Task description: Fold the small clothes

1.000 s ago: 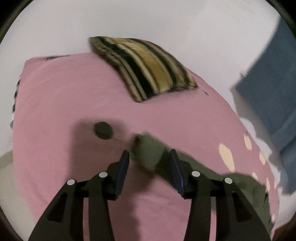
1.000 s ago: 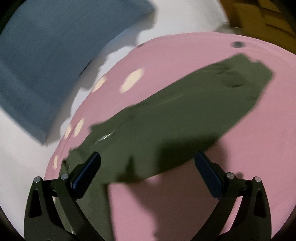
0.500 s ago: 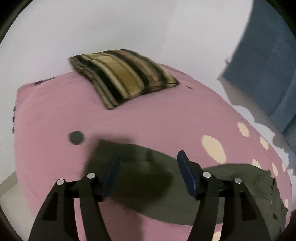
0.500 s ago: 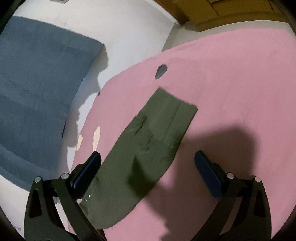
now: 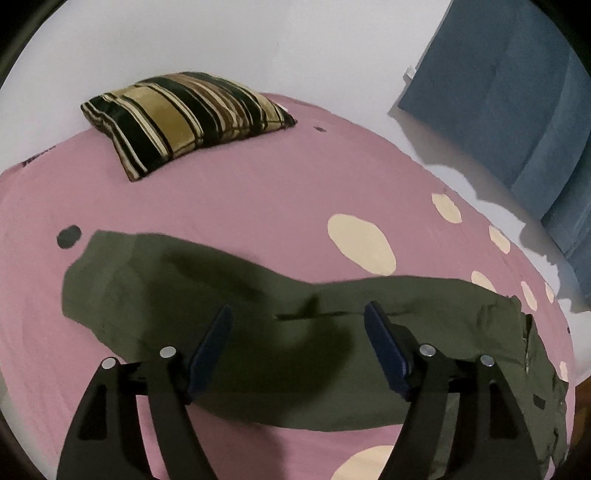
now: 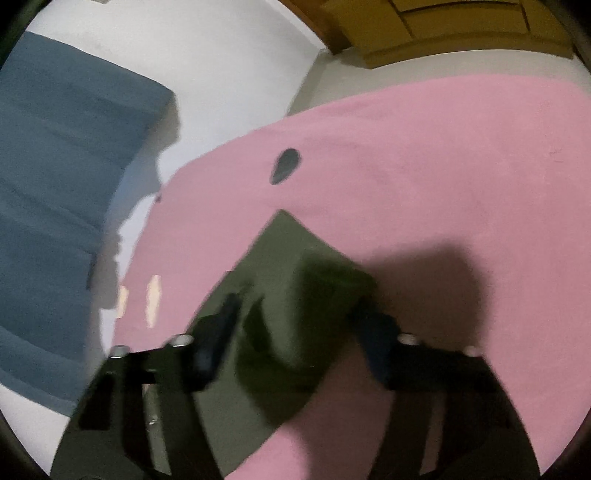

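White walls back a bed under a pink sheet with cream spots. Above it the left gripper hangs with jaws apart, just widened, nothing between the pads. The right gripper is blurred, its jaws narrowed but still apart above the garment. That olive piece lies flat on the sheet, long axis across the left view, one narrow end beside a dark spot. Beyond sit a striped pillow, a blue cloth and wooden furniture.

Matt olive cloth garment; pink sheet looks soft, perhaps fleece.
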Demonstrator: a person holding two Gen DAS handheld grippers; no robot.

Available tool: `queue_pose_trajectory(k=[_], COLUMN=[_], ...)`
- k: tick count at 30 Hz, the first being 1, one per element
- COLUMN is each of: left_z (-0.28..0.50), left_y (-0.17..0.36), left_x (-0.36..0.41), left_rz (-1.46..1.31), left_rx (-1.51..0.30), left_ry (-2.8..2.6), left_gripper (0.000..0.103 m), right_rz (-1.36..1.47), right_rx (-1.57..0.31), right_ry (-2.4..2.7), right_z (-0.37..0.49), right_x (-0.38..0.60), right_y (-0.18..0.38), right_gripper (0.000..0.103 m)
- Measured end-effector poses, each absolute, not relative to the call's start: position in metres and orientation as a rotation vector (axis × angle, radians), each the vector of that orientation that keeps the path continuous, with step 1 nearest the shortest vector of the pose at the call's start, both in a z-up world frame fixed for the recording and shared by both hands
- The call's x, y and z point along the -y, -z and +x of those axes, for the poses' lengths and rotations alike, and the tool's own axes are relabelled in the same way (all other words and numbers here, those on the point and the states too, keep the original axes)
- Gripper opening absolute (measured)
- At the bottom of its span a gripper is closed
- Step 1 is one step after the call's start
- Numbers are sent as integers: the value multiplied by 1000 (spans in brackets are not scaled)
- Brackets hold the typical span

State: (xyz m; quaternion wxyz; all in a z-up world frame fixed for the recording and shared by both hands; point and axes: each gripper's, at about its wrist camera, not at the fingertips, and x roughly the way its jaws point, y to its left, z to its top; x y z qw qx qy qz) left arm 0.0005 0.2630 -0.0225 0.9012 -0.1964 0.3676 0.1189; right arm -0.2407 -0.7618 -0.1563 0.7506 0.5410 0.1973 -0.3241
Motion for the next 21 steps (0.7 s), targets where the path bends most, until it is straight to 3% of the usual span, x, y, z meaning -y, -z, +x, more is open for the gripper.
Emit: queue_pose_trajectory(k=[3, 5, 13, 21], left_z=[0, -1, -6, -12], left_y=[27, 29, 34, 31], left_x=[-259, -257, -254, -244], left_rz=[-404, -402, -439, -409], left_rx=[-766, -768, -769, -751], left_ry=[-242, -248, -238, -228], left_gripper=[74, 74, 74, 74], right_rz=[1181, 1220, 1150, 933], right_rx=[-445, -413, -309, -226], right_ry=[678, 636, 536, 262], right_z=[-246, -253, -260, -200], right_x=[763, 764, 741, 653], right_y=[159, 161, 108, -9], right_gripper=[24, 18, 14, 13])
